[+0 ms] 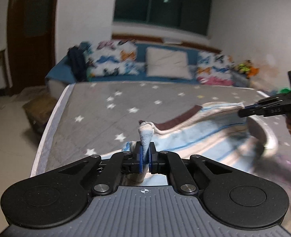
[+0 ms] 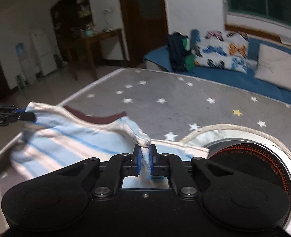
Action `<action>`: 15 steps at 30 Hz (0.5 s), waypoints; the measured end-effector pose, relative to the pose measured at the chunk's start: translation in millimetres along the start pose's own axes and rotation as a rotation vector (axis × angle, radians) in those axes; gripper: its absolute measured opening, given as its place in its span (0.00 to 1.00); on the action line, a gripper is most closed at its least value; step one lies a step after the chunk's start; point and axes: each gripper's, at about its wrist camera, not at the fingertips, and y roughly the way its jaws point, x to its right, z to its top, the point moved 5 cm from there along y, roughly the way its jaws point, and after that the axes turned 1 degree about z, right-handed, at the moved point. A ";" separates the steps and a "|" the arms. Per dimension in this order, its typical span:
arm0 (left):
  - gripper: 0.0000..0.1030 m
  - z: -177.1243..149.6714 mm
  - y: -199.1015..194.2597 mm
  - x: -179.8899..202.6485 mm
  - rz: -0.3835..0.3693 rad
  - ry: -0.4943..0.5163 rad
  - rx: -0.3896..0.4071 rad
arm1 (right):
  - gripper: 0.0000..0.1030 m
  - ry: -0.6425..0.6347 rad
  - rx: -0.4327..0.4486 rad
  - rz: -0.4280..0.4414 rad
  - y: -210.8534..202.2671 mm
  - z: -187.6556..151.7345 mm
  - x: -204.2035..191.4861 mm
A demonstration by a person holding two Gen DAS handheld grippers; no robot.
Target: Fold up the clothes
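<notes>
A light blue and white striped garment (image 1: 194,138) with a dark brown collar band hangs stretched between my two grippers above the grey star-patterned surface (image 1: 106,106). My left gripper (image 1: 145,154) is shut on one bunched corner of it. My right gripper (image 2: 145,158) is shut on the opposite corner of the garment (image 2: 66,142). In the left wrist view the right gripper (image 1: 242,113) shows at the right edge, pinching the cloth. In the right wrist view the left gripper (image 2: 30,116) shows at the left edge, also on the cloth.
A blue sofa (image 1: 165,79) with butterfly-print cushions (image 1: 114,59) and a white pillow (image 1: 168,62) stands behind the surface. A round black device with a white rim (image 2: 254,167) sits at the near right. A cardboard box (image 1: 38,110) lies on the floor at left. A wooden table (image 2: 98,45) stands beyond.
</notes>
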 end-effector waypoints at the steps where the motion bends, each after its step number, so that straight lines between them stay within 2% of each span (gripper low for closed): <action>1: 0.06 -1.6 -9.5 5.8 -0.030 0.010 0.009 | 0.09 -0.016 -0.004 0.012 -7.8 -3.7 -7.0; 6: 0.06 -26.1 -43.1 32.8 -0.121 0.097 -0.028 | 0.09 -0.095 -0.024 0.071 -46.8 -22.2 -41.7; 8: 0.06 -41.1 -45.4 40.1 -0.125 0.123 -0.073 | 0.09 -0.123 -0.043 0.093 -59.1 -31.6 -54.9; 13: 0.06 -70.6 -39.5 50.6 -0.099 0.153 -0.170 | 0.10 -0.178 -0.195 0.115 -50.6 -68.8 -75.2; 15: 0.06 -77.2 -33.8 51.3 -0.086 0.140 -0.198 | 0.15 -0.207 -0.219 0.110 -49.2 -74.2 -80.4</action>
